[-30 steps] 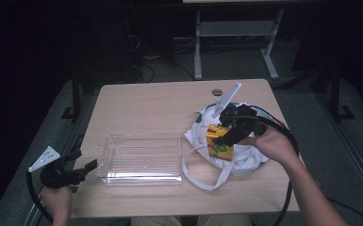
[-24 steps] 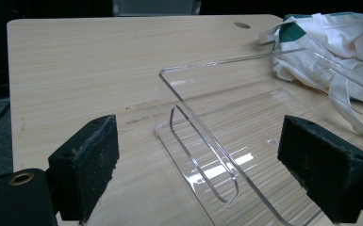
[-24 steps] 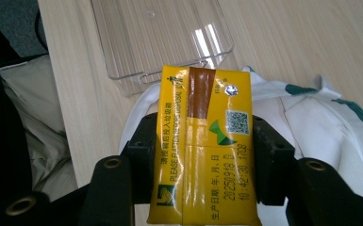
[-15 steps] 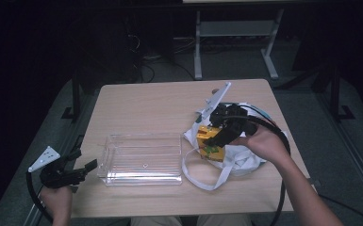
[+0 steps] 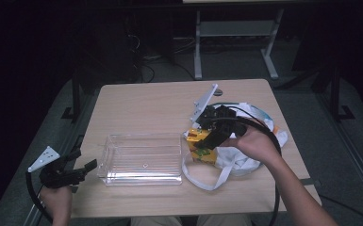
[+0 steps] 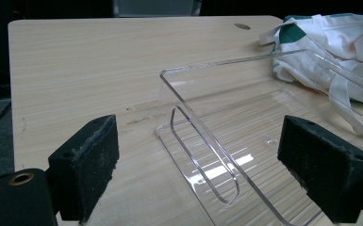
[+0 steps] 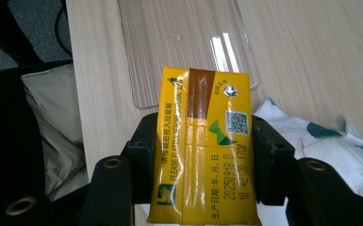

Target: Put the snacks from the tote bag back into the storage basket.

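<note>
A yellow drink carton [image 7: 203, 150] with a brown stripe sits between the black pads of my right gripper [image 7: 202, 160], which is shut on it. From above, the yellow carton [image 5: 199, 147] hangs just over the left edge of a white cloth bag [image 5: 245, 155], close to the right end of a clear plastic tray [image 5: 141, 159]. My left gripper [image 5: 87, 169] rests at the table's front left corner, open, its pads [image 6: 87, 165] wide apart and facing the clear plastic tray [image 6: 245, 141]; nothing lies between them.
The white bag [image 6: 330, 56], with teal markings and long straps [image 5: 207, 181], lies crumpled on the right half of the wooden table [image 5: 151, 108]. A dark round hole [image 6: 241, 26] marks the far table edge. White desk legs [image 5: 198, 52] stand on the floor behind.
My right gripper has carried the yellow carton leftwards, from above the bag toward the tray's right end. The left gripper has stayed where it was.
</note>
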`<state>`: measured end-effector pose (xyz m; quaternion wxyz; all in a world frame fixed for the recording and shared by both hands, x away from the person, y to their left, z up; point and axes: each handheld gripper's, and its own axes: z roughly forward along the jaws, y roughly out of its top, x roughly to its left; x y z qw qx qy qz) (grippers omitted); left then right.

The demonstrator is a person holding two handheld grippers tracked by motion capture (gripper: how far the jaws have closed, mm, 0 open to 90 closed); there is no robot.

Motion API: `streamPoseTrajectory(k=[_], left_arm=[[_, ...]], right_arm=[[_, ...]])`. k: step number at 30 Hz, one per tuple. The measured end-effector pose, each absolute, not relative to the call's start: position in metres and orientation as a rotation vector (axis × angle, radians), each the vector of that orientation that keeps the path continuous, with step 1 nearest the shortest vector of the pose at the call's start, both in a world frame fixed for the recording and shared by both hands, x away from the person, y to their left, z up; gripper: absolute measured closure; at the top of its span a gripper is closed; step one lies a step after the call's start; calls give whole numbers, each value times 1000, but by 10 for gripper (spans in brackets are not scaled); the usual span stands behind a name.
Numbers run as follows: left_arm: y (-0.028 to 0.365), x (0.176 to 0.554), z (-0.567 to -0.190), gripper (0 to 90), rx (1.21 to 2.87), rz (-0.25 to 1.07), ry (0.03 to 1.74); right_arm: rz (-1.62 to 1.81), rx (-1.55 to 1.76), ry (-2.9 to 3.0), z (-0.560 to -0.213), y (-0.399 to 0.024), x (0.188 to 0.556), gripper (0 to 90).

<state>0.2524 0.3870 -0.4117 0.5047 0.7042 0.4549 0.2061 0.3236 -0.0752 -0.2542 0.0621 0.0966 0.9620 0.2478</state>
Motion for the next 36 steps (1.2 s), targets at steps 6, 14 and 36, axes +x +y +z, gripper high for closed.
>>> streamPoseTrajectory(k=[6,14,36], left_arm=[[387,253,-412,127,1696,497,1096],[388,253,-412,128,1698,501,1092],[388,253,-412,127,1693,499,1094]], right_arm=[[754,254,2909,-253,-65,323,513],[757,210,2919,-252,-50,322,513],[763,140,2958,-259,-18,325,513]])
